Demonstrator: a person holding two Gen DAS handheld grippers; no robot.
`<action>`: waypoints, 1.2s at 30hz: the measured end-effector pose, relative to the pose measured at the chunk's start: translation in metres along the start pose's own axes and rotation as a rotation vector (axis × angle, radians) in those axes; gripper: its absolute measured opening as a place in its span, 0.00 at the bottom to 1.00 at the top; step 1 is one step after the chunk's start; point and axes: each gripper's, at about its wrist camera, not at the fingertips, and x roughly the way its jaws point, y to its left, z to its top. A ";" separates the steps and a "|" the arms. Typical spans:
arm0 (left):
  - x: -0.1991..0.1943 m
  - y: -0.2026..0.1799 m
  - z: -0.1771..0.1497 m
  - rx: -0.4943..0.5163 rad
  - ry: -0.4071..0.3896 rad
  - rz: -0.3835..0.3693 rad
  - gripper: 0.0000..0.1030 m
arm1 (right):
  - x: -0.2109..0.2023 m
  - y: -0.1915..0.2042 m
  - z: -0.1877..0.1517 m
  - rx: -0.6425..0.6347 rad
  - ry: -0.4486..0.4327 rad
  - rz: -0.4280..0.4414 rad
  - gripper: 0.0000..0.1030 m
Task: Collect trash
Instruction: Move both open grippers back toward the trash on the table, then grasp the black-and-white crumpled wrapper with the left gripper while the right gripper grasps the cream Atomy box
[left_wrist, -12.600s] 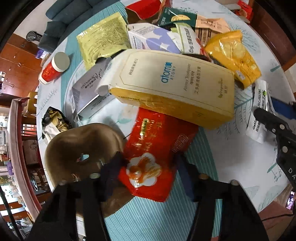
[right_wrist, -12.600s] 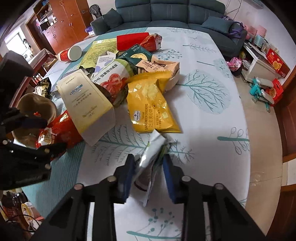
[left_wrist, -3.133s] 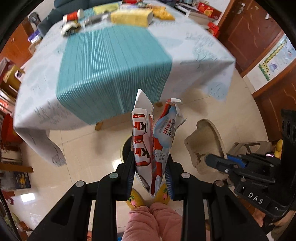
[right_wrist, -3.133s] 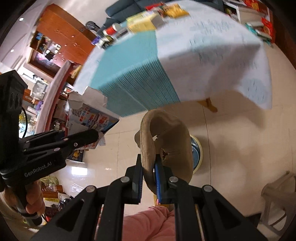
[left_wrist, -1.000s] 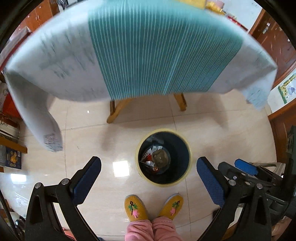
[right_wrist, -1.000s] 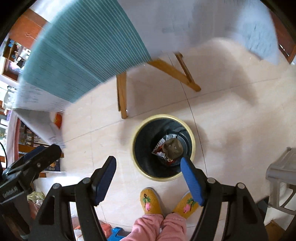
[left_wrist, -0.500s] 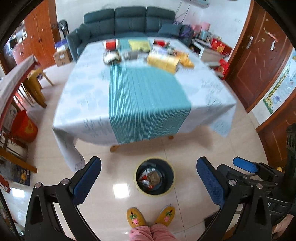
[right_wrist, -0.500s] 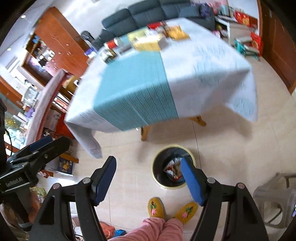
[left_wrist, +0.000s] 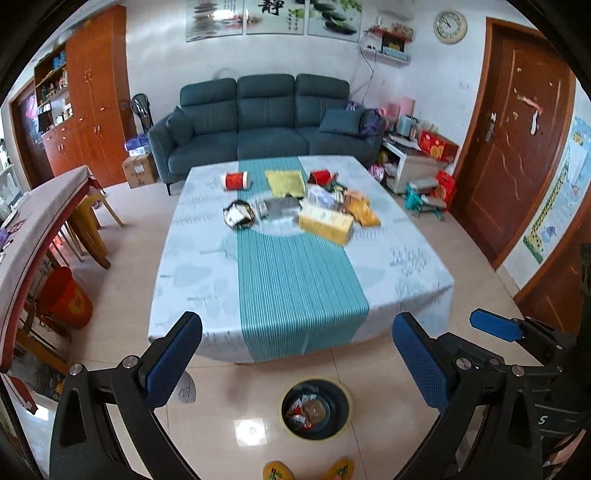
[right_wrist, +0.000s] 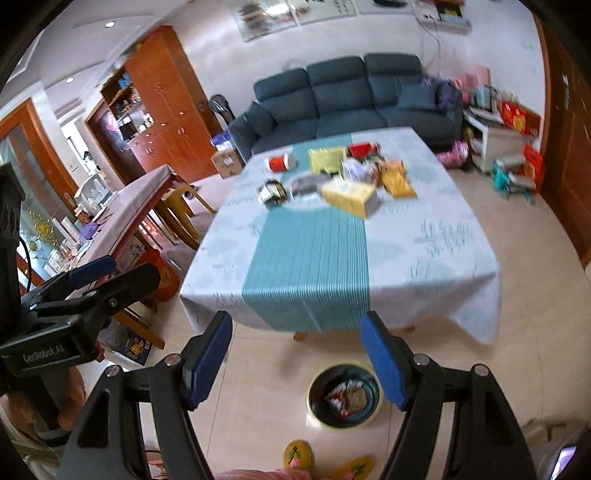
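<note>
A living room seen from two handheld grippers, both aimed down and forward over a table draped in a pale cloth with a teal striped centre. The left gripper has its blue-padded fingers spread wide with nothing between them; the right gripper is spread just as wide and equally empty. On the floor near the person's yellow slippers stands a round bin with a yellow rim, a few crumpled wrappers inside. The remaining trash lies clustered at the far end of the table, well away from both grippers: a pale yellow carton, a yellow snack bag, a grey packet, a red can on its side, a red box and a flat yellow-green pouch. These look light; the bags are likely thin, crinkly and slippery, best pinched along a flat edge or seam, while the carton seems stiffer and probably wants gripping across its narrow side
</note>
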 end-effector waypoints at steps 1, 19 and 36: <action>0.000 0.001 0.004 -0.004 -0.002 0.003 0.99 | 0.000 0.001 0.004 -0.011 -0.007 -0.002 0.70; 0.139 0.088 0.108 -0.109 0.156 0.002 0.99 | 0.117 -0.015 0.120 -0.077 0.048 -0.131 0.70; 0.404 0.160 0.195 0.019 0.454 -0.139 0.94 | 0.334 -0.069 0.205 -0.240 0.333 -0.188 0.70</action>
